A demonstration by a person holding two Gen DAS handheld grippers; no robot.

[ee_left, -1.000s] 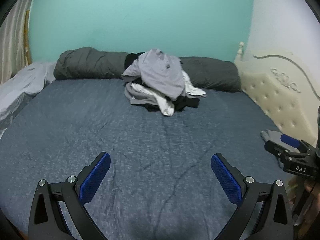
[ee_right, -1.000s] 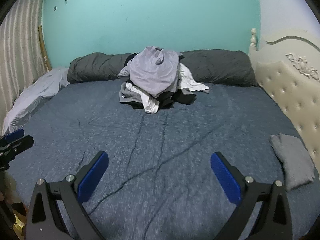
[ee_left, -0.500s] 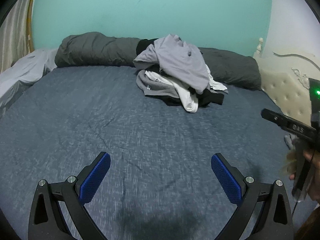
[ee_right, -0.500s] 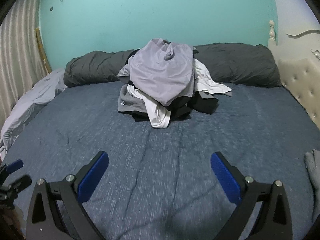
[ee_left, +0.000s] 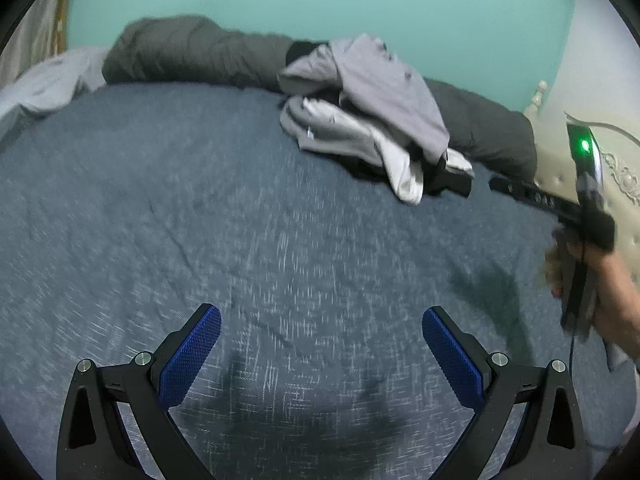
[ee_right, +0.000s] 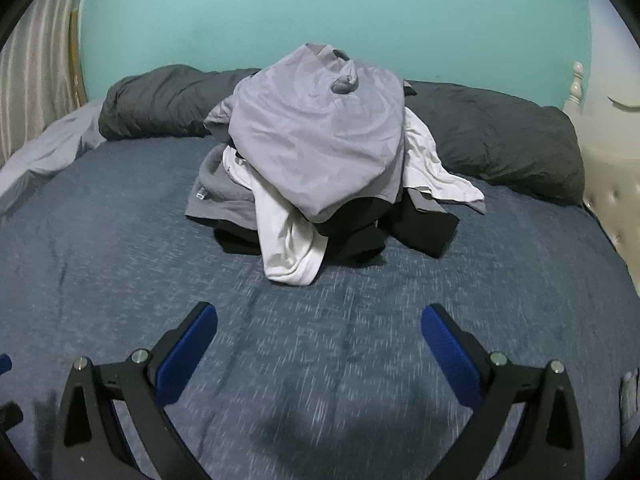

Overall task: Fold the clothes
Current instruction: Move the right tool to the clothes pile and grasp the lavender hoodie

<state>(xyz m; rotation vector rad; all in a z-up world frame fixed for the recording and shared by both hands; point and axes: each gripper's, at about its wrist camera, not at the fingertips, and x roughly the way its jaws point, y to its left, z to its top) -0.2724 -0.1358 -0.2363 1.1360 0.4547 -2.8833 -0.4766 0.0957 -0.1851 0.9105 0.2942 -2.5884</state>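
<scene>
Nothing folded yet: heap of clothes (ee_right: 316,160) untouched on bed (ee_right: 120,240); both grippers' jaws wide apart, empty.

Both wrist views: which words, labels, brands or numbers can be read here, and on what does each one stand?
"DAS": pale letters on the black body of the right tool, seen from the side in the left wrist view; blurred, so the reading is uncertain.
Small white tag on the grey garment in the pile: too small to read.
Green light on the right tool: a lamp, no text.
Nothing else legible; the left tool carries no visible text.
</scene>
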